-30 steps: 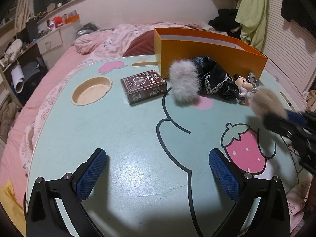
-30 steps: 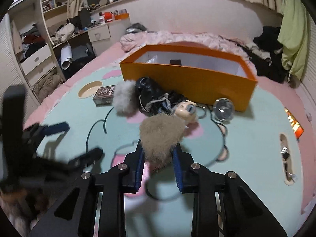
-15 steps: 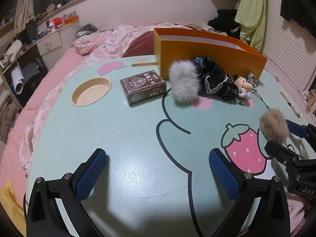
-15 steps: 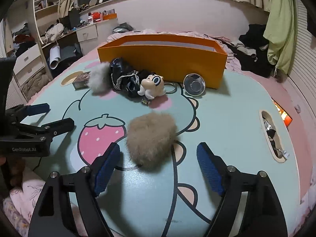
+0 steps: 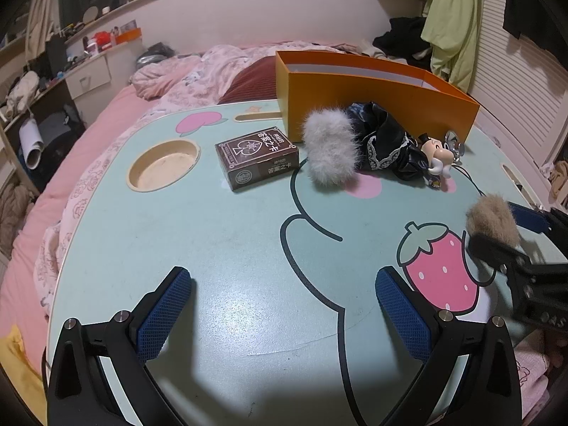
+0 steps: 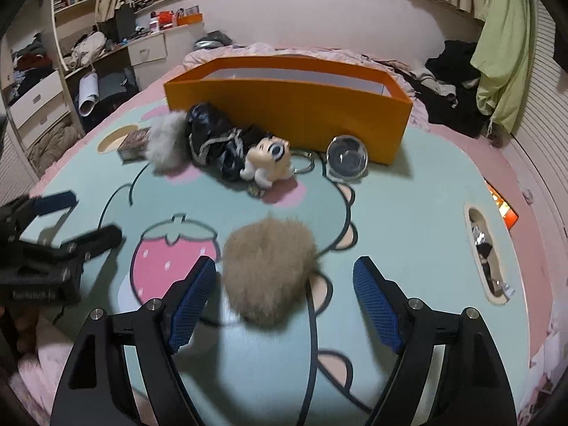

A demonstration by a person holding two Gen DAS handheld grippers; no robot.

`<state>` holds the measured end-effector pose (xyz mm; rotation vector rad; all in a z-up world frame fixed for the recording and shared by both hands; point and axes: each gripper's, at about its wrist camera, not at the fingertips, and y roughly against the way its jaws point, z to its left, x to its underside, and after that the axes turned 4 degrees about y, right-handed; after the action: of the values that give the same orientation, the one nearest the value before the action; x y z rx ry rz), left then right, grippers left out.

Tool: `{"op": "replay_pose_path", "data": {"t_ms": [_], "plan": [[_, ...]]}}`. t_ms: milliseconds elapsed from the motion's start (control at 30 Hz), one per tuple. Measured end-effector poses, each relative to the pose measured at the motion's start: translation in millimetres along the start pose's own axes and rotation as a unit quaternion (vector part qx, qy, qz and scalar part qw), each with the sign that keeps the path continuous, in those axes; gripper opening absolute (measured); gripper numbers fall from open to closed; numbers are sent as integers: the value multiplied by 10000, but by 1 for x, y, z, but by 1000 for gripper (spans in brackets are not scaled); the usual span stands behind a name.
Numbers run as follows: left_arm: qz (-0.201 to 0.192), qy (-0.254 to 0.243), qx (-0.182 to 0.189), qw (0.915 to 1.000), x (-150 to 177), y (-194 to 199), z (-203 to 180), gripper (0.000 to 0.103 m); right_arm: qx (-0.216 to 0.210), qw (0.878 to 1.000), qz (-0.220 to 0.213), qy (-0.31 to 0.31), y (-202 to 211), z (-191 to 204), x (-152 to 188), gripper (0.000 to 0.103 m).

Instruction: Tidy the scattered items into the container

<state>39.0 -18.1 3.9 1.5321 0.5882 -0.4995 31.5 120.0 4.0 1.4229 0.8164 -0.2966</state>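
The right fingers (image 6: 284, 301) are closing around the brown puff (image 6: 269, 269), which lies between them on the tabletop (image 6: 408, 213); neither blue pad presses it yet, though the left pad is just beside its fur. The left fingers (image 5: 284, 319) stand spread and empty over bare tabletop, well short of everything. By my reading the tidying has barely begun: every item in view lies outside the orange box (image 6: 291, 113), and what shows of its pale inside looks empty, though its floor is hidden. Ahead of the right fingers, in front of the box wall, lie a grey puff (image 6: 167, 145), a crumpled glossy black cloth (image 6: 213, 142) with lace trim, a smooth hard-looking cartoon figure (image 6: 266, 163), and a shiny round metal disc (image 6: 346, 159) just beside the wall. Left of the grey puff sits a brown card box (image 5: 257, 158), crisp-edged and printed. Both puffs are soft, long-haired and roundish; the box is stiff, straight-walled card.
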Motion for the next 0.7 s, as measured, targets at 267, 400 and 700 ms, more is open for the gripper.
{"op": "replay_pose_path", "data": {"t_ms": [267, 400, 700], "plan": [[-19, -45, 90, 9999, 0, 1, -2, 103, -214, 9994, -275, 86, 3, 3, 7, 38], [-85, 180, 564, 9982, -5, 7, 11, 103, -227, 9993, -273, 78, 3, 1, 6, 39], [-401, 463, 973, 9934, -67, 9, 49, 85, -259, 9993, -278, 57, 4, 0, 5, 39]]}}
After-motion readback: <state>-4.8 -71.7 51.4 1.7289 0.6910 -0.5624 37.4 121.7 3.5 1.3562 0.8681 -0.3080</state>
